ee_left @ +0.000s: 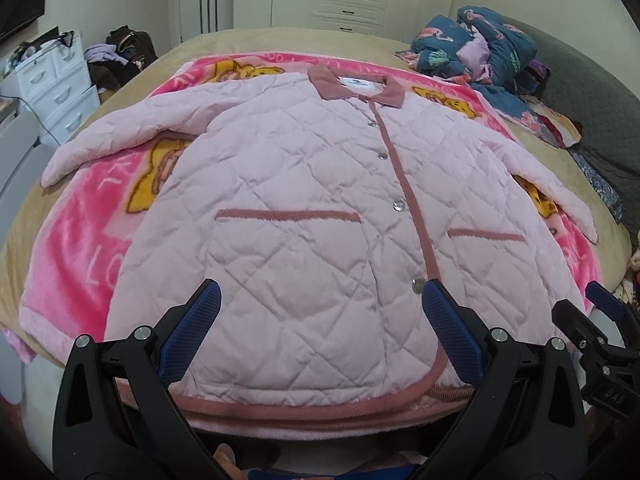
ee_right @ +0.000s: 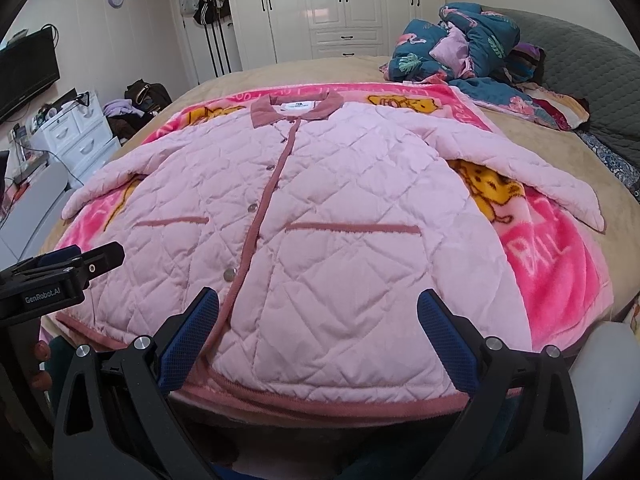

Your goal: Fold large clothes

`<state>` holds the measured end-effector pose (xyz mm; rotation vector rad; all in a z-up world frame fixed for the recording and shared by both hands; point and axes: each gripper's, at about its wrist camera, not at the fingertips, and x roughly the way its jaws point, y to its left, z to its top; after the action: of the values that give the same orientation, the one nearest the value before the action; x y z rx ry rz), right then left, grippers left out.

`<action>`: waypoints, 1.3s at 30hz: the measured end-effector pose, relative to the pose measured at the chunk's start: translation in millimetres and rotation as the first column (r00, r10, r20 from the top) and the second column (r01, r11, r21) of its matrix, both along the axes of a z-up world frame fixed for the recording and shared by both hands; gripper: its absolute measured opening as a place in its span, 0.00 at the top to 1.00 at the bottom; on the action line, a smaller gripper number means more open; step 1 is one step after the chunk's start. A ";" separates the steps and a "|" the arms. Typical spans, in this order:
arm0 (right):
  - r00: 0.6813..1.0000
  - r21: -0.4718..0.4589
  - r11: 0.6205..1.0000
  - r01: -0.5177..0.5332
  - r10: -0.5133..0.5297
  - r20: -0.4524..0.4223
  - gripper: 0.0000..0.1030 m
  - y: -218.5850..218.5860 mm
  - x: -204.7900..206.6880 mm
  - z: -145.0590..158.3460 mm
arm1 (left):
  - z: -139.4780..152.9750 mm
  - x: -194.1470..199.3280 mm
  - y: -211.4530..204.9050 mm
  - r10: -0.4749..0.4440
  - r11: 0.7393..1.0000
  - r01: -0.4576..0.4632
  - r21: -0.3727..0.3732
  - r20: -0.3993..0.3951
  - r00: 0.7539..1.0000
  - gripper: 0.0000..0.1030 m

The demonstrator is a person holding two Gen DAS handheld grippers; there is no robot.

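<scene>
A light pink quilted jacket (ee_left: 304, 208) (ee_right: 320, 216) lies flat and face up on the bed, buttoned, collar at the far end, both sleeves spread outward. Darker pink trim runs along its placket, pockets and hem. My left gripper (ee_left: 320, 296) hovers open above the hem on the jacket's left half, with nothing between its blue pads. My right gripper (ee_right: 318, 304) is open too, above the hem on the right half. Each gripper appears at the edge of the other's view: the right one (ee_left: 600, 320), the left one (ee_right: 68, 264).
A bright pink cartoon blanket (ee_left: 80, 240) (ee_right: 560, 272) lies under the jacket on a tan bed cover (ee_left: 240, 40). A heap of dark blue patterned bedding (ee_right: 472, 48) sits at the far right. White drawers (ee_left: 52, 80) and white wardrobes (ee_right: 344, 4) stand beyond the bed.
</scene>
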<state>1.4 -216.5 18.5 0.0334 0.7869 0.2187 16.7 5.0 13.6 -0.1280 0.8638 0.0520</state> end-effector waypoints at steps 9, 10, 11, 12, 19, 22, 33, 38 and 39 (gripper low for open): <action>1.000 0.018 1.000 0.002 -0.002 0.002 0.04 3.5 36.7 19.1 | 15.9 32.1 10.6 0.031 1.000 -0.031 -0.004 -0.005 1.000 0.08; 1.000 0.020 1.000 0.004 -0.004 0.005 0.04 3.9 41.6 22.0 | 17.4 35.1 10.9 0.032 0.999 -0.032 -0.003 -0.006 0.999 0.08; 1.000 0.025 1.000 0.006 -0.006 0.008 0.04 3.8 46.4 24.6 | 19.9 40.0 12.0 0.030 1.000 -0.030 -0.010 -0.004 1.000 0.08; 1.000 0.025 1.000 0.009 -0.010 0.011 0.04 4.5 50.9 26.4 | 22.2 44.7 13.0 0.032 0.999 -0.032 -0.012 -0.002 0.999 0.08; 0.999 0.038 0.999 0.035 -0.035 0.005 0.04 1.1 84.5 35.6 | 34.8 77.5 12.3 0.026 0.999 -0.026 -0.023 0.010 1.000 0.08; 0.999 0.037 0.998 0.047 -0.047 0.006 0.04 -1.6 98.1 38.0 | 37.5 91.6 10.7 0.016 0.999 -0.015 -0.036 0.007 1.000 0.08; 0.992 0.064 0.990 0.128 -0.128 0.000 0.04 -25.7 155.8 44.3 | 41.3 154.4 -4.6 -0.032 0.998 0.032 -0.056 -0.005 0.999 0.08; 0.985 0.076 0.982 0.172 -0.171 -0.017 0.04 -40.8 180.4 39.5 | 37.5 182.5 -15.1 -0.056 0.997 0.055 -0.058 -0.022 0.998 0.08; 0.984 0.078 0.981 0.177 -0.176 -0.018 0.04 -43.3 184.1 38.6 | 36.7 186.7 -17.2 -0.063 0.996 0.061 -0.060 -0.025 0.998 0.08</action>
<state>185.6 -259.8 57.1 0.1789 0.7815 0.0810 203.4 -12.2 50.3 -0.1560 0.8957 -0.0297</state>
